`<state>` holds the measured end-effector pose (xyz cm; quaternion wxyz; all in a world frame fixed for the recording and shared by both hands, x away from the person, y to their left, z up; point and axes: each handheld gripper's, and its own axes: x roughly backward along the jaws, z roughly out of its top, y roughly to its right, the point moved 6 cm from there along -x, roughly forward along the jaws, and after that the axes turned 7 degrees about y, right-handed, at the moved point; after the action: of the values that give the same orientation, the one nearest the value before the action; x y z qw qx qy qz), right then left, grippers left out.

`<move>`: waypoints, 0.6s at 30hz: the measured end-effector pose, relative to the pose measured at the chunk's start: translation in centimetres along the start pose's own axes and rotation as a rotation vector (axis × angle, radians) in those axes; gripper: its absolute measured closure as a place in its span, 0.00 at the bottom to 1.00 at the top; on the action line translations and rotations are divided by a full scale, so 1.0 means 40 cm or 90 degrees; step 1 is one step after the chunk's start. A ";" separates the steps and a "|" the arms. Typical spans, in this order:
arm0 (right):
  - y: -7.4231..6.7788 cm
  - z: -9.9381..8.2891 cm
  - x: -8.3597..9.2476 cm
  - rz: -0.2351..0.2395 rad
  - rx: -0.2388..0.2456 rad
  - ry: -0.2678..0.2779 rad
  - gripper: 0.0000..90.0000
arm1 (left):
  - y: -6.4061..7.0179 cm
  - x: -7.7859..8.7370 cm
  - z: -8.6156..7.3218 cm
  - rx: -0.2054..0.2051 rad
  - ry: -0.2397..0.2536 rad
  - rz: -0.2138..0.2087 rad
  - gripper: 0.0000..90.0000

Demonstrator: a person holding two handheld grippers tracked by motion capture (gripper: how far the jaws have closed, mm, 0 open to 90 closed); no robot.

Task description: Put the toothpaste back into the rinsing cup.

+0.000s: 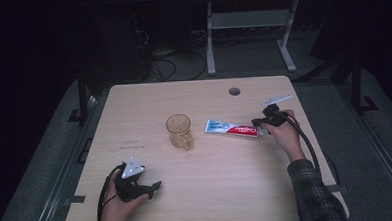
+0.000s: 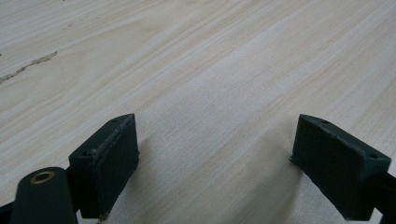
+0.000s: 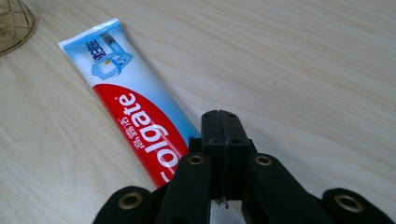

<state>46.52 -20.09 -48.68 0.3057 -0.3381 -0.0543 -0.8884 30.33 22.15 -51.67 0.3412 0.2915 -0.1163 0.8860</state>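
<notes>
A red, white and blue toothpaste tube (image 1: 231, 128) lies flat on the wooden table (image 1: 203, 200), right of centre. My right gripper (image 1: 258, 124) sits at the tube's right end. In the right gripper view its black jaws (image 3: 220, 135) are pressed together with nothing visible between them, just above the tube (image 3: 130, 112), whose cap end is hidden under them. My left gripper (image 1: 154, 185) rests near the front left of the table. Its two pads stand wide apart over bare wood (image 2: 215, 135).
An amber patterned glass (image 1: 179, 132) stands upright at the table's middle, left of the tube; its base edge (image 3: 14, 23) shows in the right gripper view. A cable hole (image 1: 234, 91) is near the far edge. Desk legs and cables lie on the floor beyond.
</notes>
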 end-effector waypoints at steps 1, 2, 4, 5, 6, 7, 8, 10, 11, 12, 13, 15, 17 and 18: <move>0.001 -0.002 0.001 0.000 0.000 -0.002 1.00 | 0.000 0.000 0.000 0.000 0.000 0.000 0.15; 0.001 -0.002 0.001 0.000 0.000 -0.002 1.00 | 0.000 0.000 0.000 0.000 0.000 0.000 0.15; 0.002 -0.004 0.001 -0.001 0.002 -0.005 1.00 | 0.000 0.000 0.000 0.000 0.000 0.000 0.15; 0.001 -0.005 0.001 0.000 0.002 -0.007 1.00 | 0.000 0.000 0.000 0.000 0.000 0.000 0.15; 0.000 -0.006 0.001 0.000 0.004 -0.008 1.00 | 0.000 0.000 0.000 0.000 0.000 0.000 0.15; -0.003 -0.008 0.001 0.002 0.006 -0.010 1.00 | 0.000 0.000 0.000 0.000 0.000 0.000 0.15; -0.003 -0.008 0.001 0.002 0.006 -0.010 1.00 | 0.000 0.000 0.000 0.000 0.000 0.000 0.15; -0.007 -0.008 0.002 0.003 0.011 -0.011 1.00 | 0.000 0.000 0.000 0.000 0.000 0.000 0.15; -0.012 -0.008 0.003 0.005 0.015 -0.011 1.00 | 0.000 0.000 0.000 0.000 0.000 0.000 0.15; -0.012 -0.008 0.003 0.005 0.015 -0.011 1.00 | 0.000 0.000 0.000 0.000 0.000 0.000 0.15; -0.018 -0.007 0.005 0.007 0.022 -0.013 1.00 | 0.000 0.000 0.000 0.000 0.000 0.000 0.15; -0.022 -0.007 0.006 0.008 0.023 -0.015 1.00 | 0.000 0.000 0.000 0.000 0.000 0.000 0.15; -0.026 -0.011 0.008 0.013 0.028 -0.020 1.00 | 0.000 0.000 0.000 0.000 0.000 0.000 0.15; -0.026 -0.011 0.008 0.013 0.028 -0.020 1.00 | 0.000 0.000 0.000 0.000 0.000 0.000 0.15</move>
<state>45.49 -19.55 -48.69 0.3212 -0.3456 -0.0749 -0.8785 30.32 22.14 -51.67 0.3413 0.2915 -0.1163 0.8860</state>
